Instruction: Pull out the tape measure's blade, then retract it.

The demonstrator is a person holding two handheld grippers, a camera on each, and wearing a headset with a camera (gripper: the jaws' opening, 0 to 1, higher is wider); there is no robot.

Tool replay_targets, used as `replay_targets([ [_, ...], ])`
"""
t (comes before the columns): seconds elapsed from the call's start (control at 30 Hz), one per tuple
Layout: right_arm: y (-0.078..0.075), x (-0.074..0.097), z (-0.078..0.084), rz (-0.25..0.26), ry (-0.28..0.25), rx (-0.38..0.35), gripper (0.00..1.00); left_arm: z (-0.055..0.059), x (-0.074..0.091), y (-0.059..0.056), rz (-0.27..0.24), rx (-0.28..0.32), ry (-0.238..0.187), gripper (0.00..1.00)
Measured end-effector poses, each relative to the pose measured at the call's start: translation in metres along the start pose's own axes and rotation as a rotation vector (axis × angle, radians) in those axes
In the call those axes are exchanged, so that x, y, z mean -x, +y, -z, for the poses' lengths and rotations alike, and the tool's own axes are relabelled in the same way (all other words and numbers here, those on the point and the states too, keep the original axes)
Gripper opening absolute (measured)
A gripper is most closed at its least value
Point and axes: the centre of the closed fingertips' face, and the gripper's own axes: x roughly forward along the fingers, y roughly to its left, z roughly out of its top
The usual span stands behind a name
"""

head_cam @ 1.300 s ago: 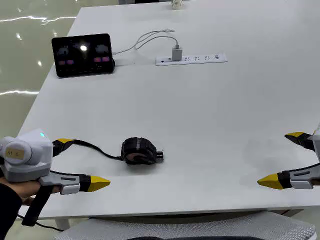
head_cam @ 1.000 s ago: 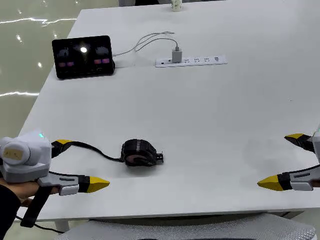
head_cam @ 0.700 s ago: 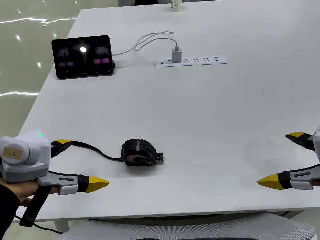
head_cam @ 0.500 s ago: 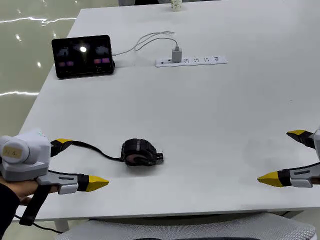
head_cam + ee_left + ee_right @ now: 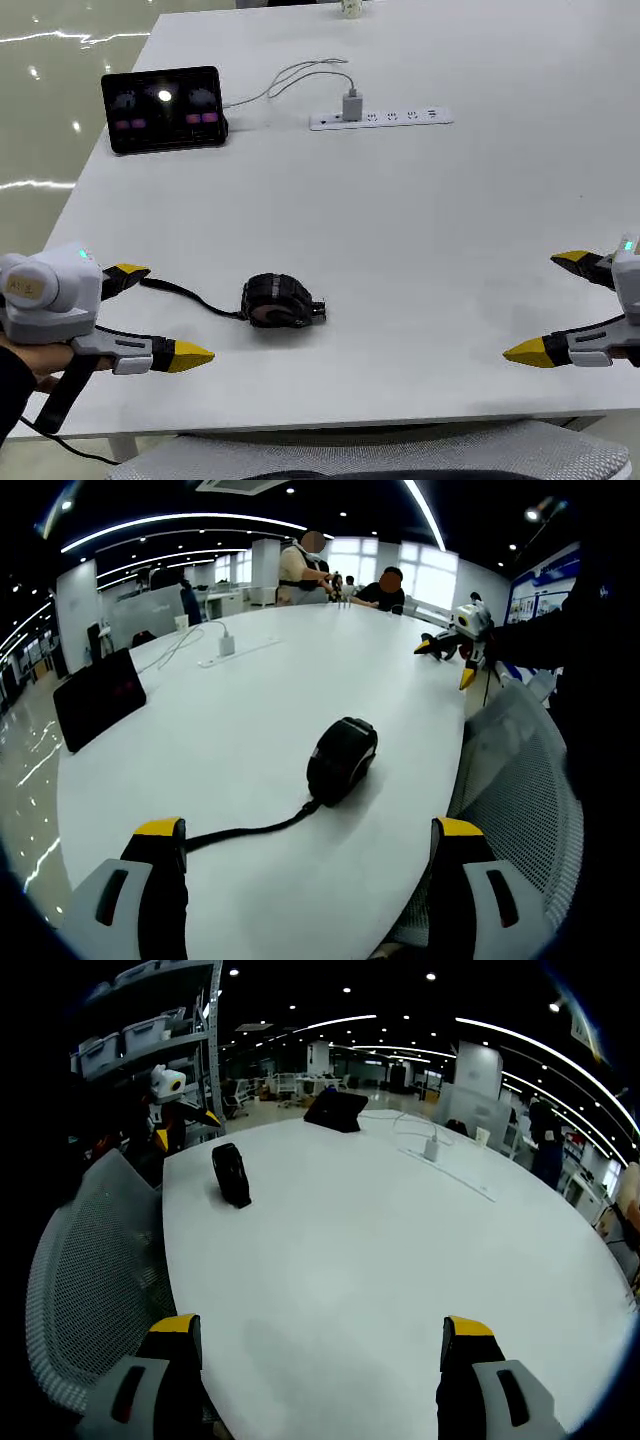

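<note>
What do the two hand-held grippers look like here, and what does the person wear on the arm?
They match: the left gripper and right gripper each have a rounded white housing with a small green light, and grey-and-black jaws ending in pointed yellow tips. The left one also has a pale tan label, a black handle and a thin black cable trailing below. A dark sleeve covers that arm.

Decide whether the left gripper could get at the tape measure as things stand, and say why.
Probably yes. The left gripper is open and faces the tape measure across bare table; just its thin black strap lies on the way.
</note>
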Motion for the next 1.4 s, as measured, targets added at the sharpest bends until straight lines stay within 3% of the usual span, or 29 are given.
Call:
replay_targets([
  [0.4, 0.004, -0.013, -0.012, -0.042, 0.011, 0.018, 0.99, -0.004, -0.012, -0.001, 0.053, -0.065, 0.062, 0.99],
  [0.8, 0.009, -0.022, -0.033, -0.075, -0.026, 0.021, 0.99, -0.005, -0.023, -0.01, 0.116, -0.112, 0.113, 0.93],
  [0.93, 0.012, -0.026, -0.041, -0.084, -0.026, 0.056, 0.99, -0.005, -0.027, -0.015, 0.145, -0.155, 0.142, 0.93],
  [1.4, 0.021, -0.045, -0.056, -0.132, -0.008, 0.135, 0.99, -0.023, -0.042, -0.021, 0.2, -0.282, 0.178, 0.93],
])
